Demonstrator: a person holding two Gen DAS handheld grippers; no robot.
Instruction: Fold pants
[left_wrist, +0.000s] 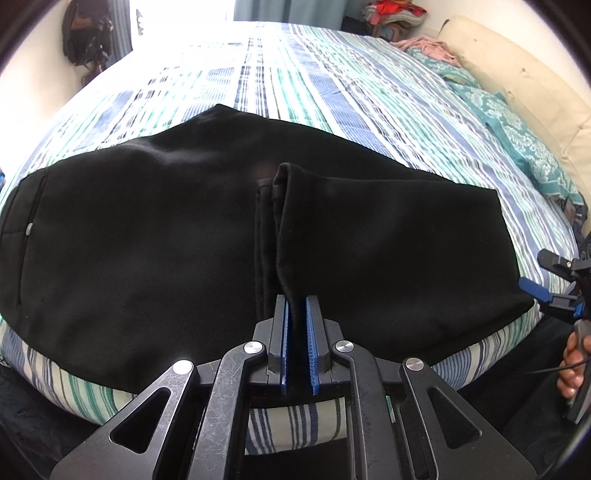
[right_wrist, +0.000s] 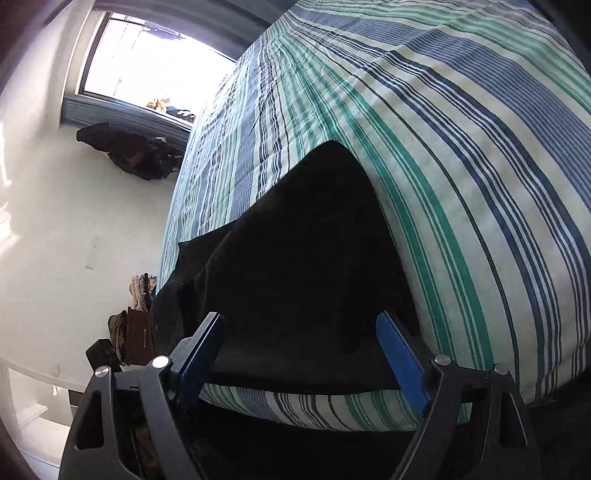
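Because the black pants (left_wrist: 155, 236) lie spread across the near edge of the bed (left_wrist: 332, 96), both grippers work from that edge, reaching in over the striped cover. Pants already doubled: one leg end folded back over the rest, its hem (left_wrist: 280, 206) standing as a raised ridge near the middle of the garment. Waist end with a pocket button (left_wrist: 28, 229) lies at the far left of the pants in the left wrist view.

Left gripper (left_wrist: 297, 325): fingers drawn narrow, blue pads (left_wrist: 283, 332) pinching the near corner of that hem. Grip sits at the pants' near edge, probably so the layer can be lifted and carried without dragging what lies under it.

Right gripper (right_wrist: 306, 354): fingers wide, nothing between the pads pressed. Right wrist view looks over the right end of the pants, where the fold edge (right_wrist: 295, 373) lies just inside the bed's near edge. Both fingers straddle that edge, cloth between them but not clamped. In the left wrist view the same gripper hovers just off the pants' right corner, a hand (left_wrist: 570, 365) behind it.

Judgement: the right is lining up a second hold so both ends rise together for the next fold. Risk: grabbing the bed cover along with the cloth.
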